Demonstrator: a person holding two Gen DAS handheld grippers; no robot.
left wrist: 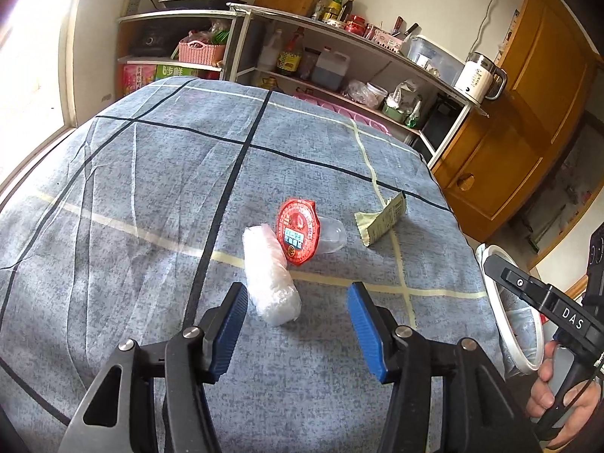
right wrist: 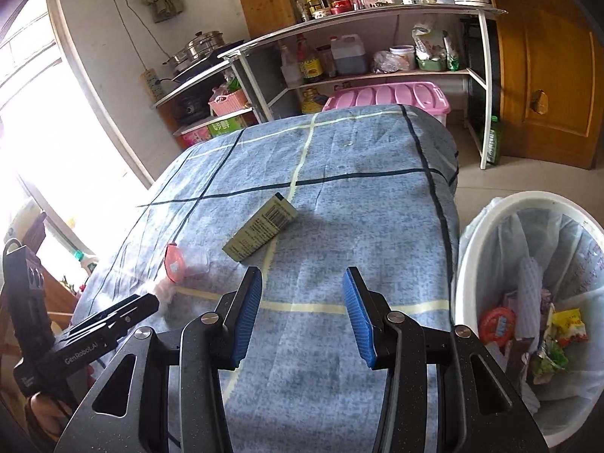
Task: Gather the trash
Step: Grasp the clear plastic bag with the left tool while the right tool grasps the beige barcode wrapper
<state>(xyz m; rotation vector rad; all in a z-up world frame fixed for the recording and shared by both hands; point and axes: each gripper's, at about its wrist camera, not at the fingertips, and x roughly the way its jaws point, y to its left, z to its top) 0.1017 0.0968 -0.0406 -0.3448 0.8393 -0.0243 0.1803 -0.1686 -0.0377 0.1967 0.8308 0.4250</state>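
Note:
On the blue checked tablecloth (left wrist: 151, 188) lie a crumpled white plastic wrap (left wrist: 268, 273), a clear cup with a red foil lid (left wrist: 300, 232) and a pale green wrapper (left wrist: 381, 221). My left gripper (left wrist: 298, 302) is open and empty, its fingers just short of the white wrap. My right gripper (right wrist: 302, 283) is open and empty above the cloth, near side of the green wrapper (right wrist: 260, 228); the red-lidded cup (right wrist: 175, 262) lies to its left. A white trash bin (right wrist: 472, 264) with a liner and several scraps stands right of the table.
Metal shelves (right wrist: 377, 75) with bottles, pots and baskets stand behind the table. A pink storage box (right wrist: 389, 96) sits under them. A wooden door (right wrist: 547, 56) is at the right. A bright window (right wrist: 30, 113) is at the left. The bin rim (left wrist: 506, 313) shows at the table's right edge.

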